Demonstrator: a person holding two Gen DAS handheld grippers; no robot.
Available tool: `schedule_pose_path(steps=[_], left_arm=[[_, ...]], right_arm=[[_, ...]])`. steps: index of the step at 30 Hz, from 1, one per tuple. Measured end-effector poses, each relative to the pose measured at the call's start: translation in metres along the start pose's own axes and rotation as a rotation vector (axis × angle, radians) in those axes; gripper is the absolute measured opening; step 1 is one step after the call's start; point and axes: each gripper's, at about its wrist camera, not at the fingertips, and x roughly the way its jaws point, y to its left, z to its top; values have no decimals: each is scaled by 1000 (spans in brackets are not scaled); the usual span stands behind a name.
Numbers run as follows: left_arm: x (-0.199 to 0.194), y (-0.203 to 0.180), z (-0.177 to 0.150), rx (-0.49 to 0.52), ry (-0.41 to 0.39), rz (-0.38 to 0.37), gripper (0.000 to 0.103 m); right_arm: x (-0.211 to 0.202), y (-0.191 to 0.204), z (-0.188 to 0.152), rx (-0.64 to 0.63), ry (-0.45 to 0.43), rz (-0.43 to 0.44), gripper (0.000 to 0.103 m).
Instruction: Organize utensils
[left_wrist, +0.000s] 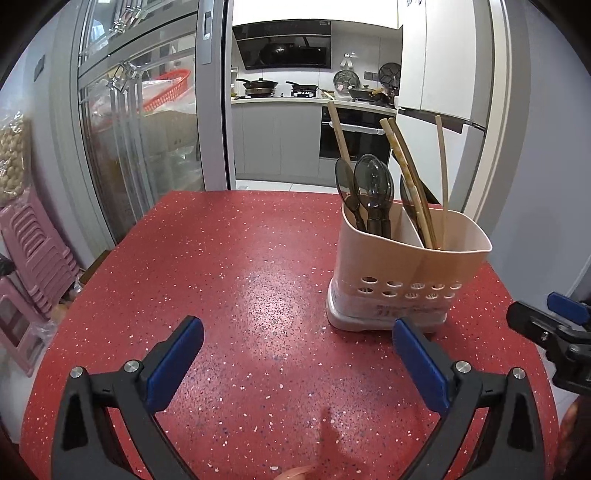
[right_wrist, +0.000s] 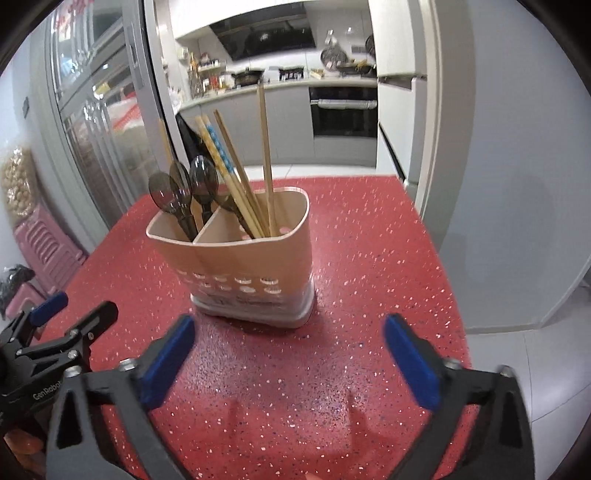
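1. Currently both tools are hovering empty over the red speckled worktop (left_wrist: 240, 258): the left hand-held gripper (left_wrist: 297, 363) is standing with its blue pads wide apart and nothing between them, and the right hand-held gripper (right_wrist: 288, 356) is likewise spread wide and holding nothing
2. Sitting right of centre in the left wrist view and centre-left in the right wrist view, the beige utensil holder (left_wrist: 406, 266) is standing upright on the worktop, split into two compartments by a divider
3. Dark translucent spoons (left_wrist: 369, 188) are filling the left compartment, while the chopsticks (left_wrist: 406, 173) are leaning in the right one; one dark spoon seems to be lying among the chopsticks, though I cannot tell for sure
4. No loose utensil is showing on the worktop, so the sorting is looking nearly or wholly finished
5. If the stray spoon is indeed misplaced, a good move is pinching its bowl from above with the right tool, lifting straight up so the chopsticks are not dragged, while the left one is steadying the holder's wall against tipping
6. Reading what writing is showing: "GenRobot" is printed in white on the left tool's body at the lower left of the right wrist view; faint print on the holder's base is too blurred to read
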Motion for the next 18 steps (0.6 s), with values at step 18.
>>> schedule_pose_path(steps=[18], left_arm=[[-27,0,-9,-21,-116,10,103]], right_arm=[[-30,12,-13,-14,-161,-56,103]])
